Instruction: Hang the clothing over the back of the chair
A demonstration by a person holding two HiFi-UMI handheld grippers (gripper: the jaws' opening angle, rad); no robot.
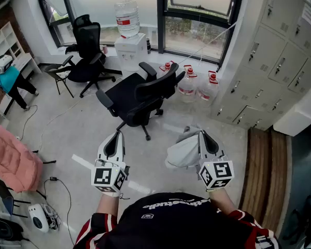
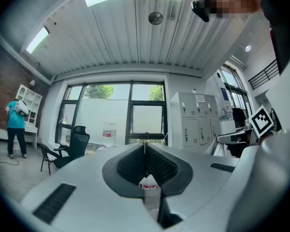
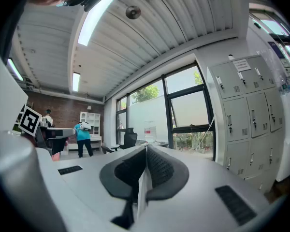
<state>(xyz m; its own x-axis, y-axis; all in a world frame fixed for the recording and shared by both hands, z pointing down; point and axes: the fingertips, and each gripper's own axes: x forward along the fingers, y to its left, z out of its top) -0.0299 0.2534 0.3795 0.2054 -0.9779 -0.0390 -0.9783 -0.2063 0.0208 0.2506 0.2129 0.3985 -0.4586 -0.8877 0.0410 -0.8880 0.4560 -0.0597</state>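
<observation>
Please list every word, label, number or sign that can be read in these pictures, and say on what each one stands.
No text is clear enough to quote.
White print on the person's black shirt: upside down and blurred, unreadable.
Red label on the dispenser bottle: too small to read.
Paper notice on the lockers: too small to read.

Grey clothing (image 1: 182, 154) in right claw (image 1: 201, 134)
</observation>
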